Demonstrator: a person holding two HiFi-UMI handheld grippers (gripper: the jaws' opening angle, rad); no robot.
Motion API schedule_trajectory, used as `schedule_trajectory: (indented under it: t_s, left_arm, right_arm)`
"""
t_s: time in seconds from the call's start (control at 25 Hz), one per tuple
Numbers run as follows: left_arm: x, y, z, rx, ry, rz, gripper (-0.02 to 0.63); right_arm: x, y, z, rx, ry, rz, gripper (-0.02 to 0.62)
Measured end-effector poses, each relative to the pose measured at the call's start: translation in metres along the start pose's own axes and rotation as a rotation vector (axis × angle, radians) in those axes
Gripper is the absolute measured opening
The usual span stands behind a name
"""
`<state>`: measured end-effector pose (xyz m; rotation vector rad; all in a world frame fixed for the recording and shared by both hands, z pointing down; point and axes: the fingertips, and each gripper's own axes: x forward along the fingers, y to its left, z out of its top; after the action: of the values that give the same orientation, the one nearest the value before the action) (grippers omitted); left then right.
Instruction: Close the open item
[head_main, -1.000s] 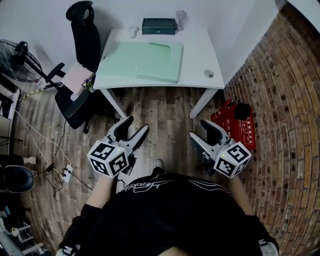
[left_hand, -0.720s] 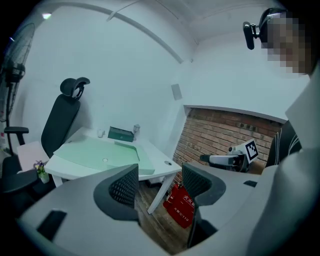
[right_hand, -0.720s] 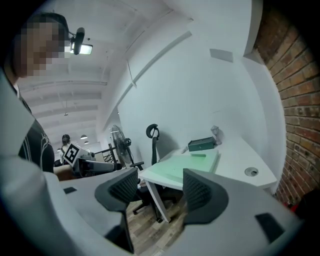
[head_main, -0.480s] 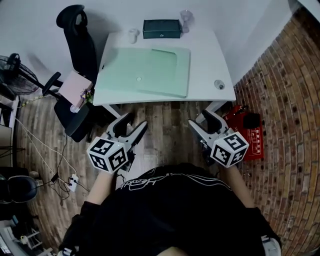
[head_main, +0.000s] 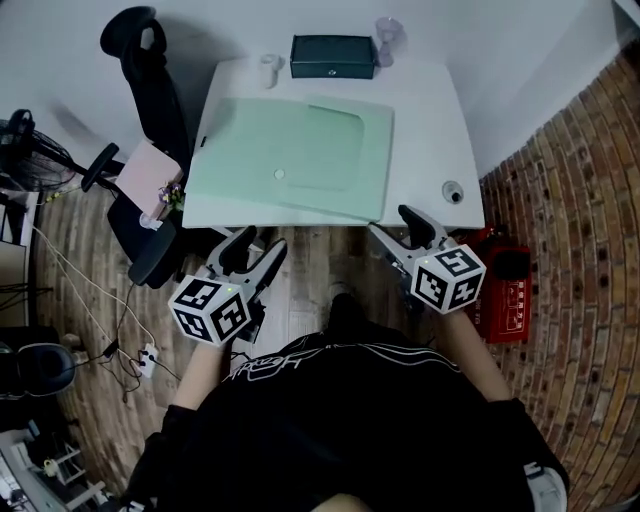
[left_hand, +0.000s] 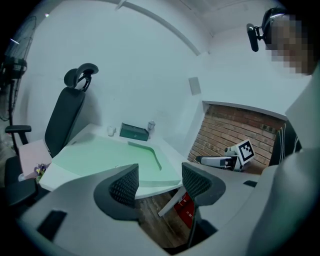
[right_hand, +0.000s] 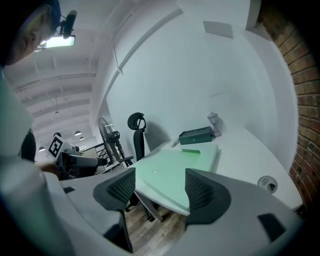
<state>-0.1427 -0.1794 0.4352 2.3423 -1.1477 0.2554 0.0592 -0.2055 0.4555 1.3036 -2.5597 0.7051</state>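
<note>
A dark green box (head_main: 332, 55) lies at the far edge of the white table (head_main: 430, 110), behind a pale green mat (head_main: 290, 155); I cannot tell from here whether it stands open. It also shows small in the left gripper view as the box (left_hand: 134, 132) and in the right gripper view as the box (right_hand: 196, 135). My left gripper (head_main: 262, 245) (left_hand: 160, 182) hangs open just short of the table's near edge. My right gripper (head_main: 392, 224) (right_hand: 160, 187) reaches the near edge; its jaws have just been opening and nothing is between them.
A small white cup (head_main: 266, 68) and a glass (head_main: 387, 35) flank the box. A round grommet (head_main: 453, 190) sits near the table's right front corner. A black office chair (head_main: 150, 60) stands left, a red case (head_main: 505, 290) on the floor right, by the brick wall.
Both grippers have moved forward to the table's near edge. The table now lies closer and lower in the head view.
</note>
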Motion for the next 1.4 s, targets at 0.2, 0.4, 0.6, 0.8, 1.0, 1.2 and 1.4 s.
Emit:
schedule_trajectory:
  t_s: [0.2,0.4,0.6,0.8,1.0,1.2,1.4]
  left_arm:
    - [0.019,0.024,0.015,-0.021,0.003,0.047,0.275]
    - [0.036,0.044,0.028,-0.038,-0.003,0.087,0.275]
    - [0.047,0.066,0.035,-0.05,-0.011,0.137,0.275]
    - [0.05,0.089,0.03,-0.077,0.003,0.17,0.275]
    - [0.046,0.112,0.015,-0.09,0.053,0.171,0.275]
    - [0.039,0.13,0.003,-0.069,0.082,0.167,0.275]
    - [0.022,0.146,-0.015,-0.08,0.09,0.17,0.275]
  right_arm:
    - [0.049,-0.041,0.0,0.031,0.069,-0.044,0.319]
    - [0.086,-0.07,-0.002,0.004,0.137,-0.084,0.344]
    - [0.116,-0.092,-0.018,-0.01,0.218,-0.122,0.366]
    - [0.133,-0.11,-0.035,-0.012,0.273,-0.192,0.382]
    - [0.14,-0.117,-0.044,0.037,0.285,-0.274,0.373]
    - [0.141,-0.12,-0.047,-0.014,0.273,-0.348,0.365]
    - [0.137,-0.118,-0.052,-0.034,0.27,-0.35,0.357]
